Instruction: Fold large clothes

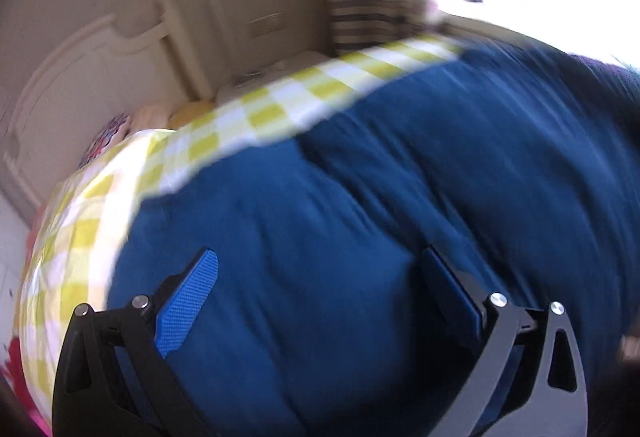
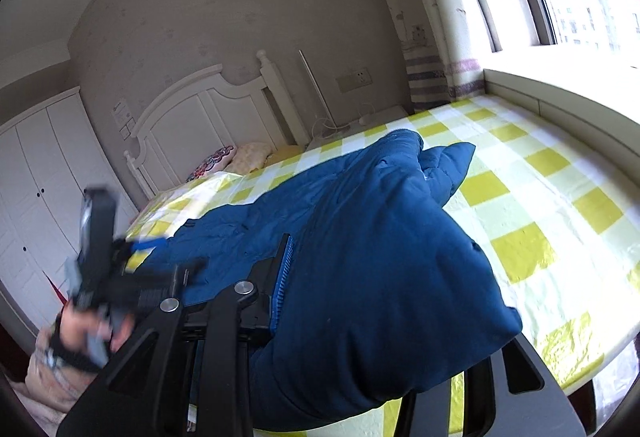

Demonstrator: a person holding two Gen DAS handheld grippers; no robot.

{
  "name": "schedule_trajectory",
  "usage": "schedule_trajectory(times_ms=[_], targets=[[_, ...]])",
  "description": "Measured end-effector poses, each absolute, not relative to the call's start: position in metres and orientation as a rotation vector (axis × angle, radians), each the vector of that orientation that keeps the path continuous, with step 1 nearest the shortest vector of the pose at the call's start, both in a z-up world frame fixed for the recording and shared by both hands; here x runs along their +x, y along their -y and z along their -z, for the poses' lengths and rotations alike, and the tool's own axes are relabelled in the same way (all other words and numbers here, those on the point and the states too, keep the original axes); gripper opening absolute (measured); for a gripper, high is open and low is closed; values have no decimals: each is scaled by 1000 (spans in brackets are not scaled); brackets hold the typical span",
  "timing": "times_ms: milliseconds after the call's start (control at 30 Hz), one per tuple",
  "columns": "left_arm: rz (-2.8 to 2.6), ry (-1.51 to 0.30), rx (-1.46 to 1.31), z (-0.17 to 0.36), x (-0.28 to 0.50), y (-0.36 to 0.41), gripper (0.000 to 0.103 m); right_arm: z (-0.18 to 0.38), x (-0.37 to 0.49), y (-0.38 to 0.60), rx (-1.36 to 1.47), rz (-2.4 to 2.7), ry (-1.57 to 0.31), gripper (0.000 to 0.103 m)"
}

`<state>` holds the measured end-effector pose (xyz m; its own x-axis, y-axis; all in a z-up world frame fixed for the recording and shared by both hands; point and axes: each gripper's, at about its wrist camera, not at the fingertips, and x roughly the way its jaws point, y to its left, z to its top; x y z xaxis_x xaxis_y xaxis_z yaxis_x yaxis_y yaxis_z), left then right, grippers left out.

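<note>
A large blue padded garment lies on the bed with the yellow-and-white checked cover. In the left wrist view, which is blurred, the garment fills most of the frame. My left gripper is open and empty just above it, its blue-padded fingers spread wide. My right gripper holds a thick fold of the garment; only its left finger shows, the rest is hidden under the cloth. The left gripper also shows, blurred, at the left of the right wrist view.
A white headboard with pillows stands at the far end of the bed. A white wardrobe is on the left. A window ledge and curtain run along the bed's right side.
</note>
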<state>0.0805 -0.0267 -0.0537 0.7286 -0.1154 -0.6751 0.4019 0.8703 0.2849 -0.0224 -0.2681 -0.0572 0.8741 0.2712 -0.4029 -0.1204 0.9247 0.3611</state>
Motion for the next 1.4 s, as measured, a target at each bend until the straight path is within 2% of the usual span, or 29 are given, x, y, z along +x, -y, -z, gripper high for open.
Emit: schedule_trajectory(times_ms=[67,200,300,400,500,633,700,733,833,933,1033,1100,1167,1300,1400], targets=[[261,-617,464,67,41,18,101,41,-20,253,298,-239,-440,42],[370,-680,287,63,6,-35,101,5,-20,212,173,-275,-362,42],[396,-691,155,51,-3,-90,101,-22,-17,146,-16,-332,-301,42],[214,-597,19,26,-5,-169,101,-25,-19,56,-292,-395,-275,42],[-5,-512,-159,3,-13,-251,100,8,-19,-37,-612,-444,-322,42],[-94,-432,-276,-11,-34,-302,100,116,-29,-137,-1021,-549,-428,42],[-93,-446,-281,-8,-36,-304,100,154,-41,-159,-1181,-466,-290,43],[-70,-462,-278,-5,-35,-301,100,157,-43,-161,-1186,-465,-286,44],[-4,-495,-233,0,-32,-288,100,138,-39,-151,-1096,-511,-343,43],[19,-483,-194,-8,-22,-277,101,105,-51,-141,-1003,-503,-283,36],[38,-423,-192,-31,-13,-274,100,96,-55,-136,-945,-528,-258,36],[77,-372,-162,-57,-8,-264,100,123,-51,-145,-1029,-545,-303,37],[147,-343,-76,-87,9,-240,101,152,-53,-155,-1141,-509,-250,41],[316,-430,14,-112,69,-184,101,158,-57,-158,-1182,-495,-221,42],[415,-565,51,-101,132,-136,101,161,-66,-154,-1190,-504,-209,48]])
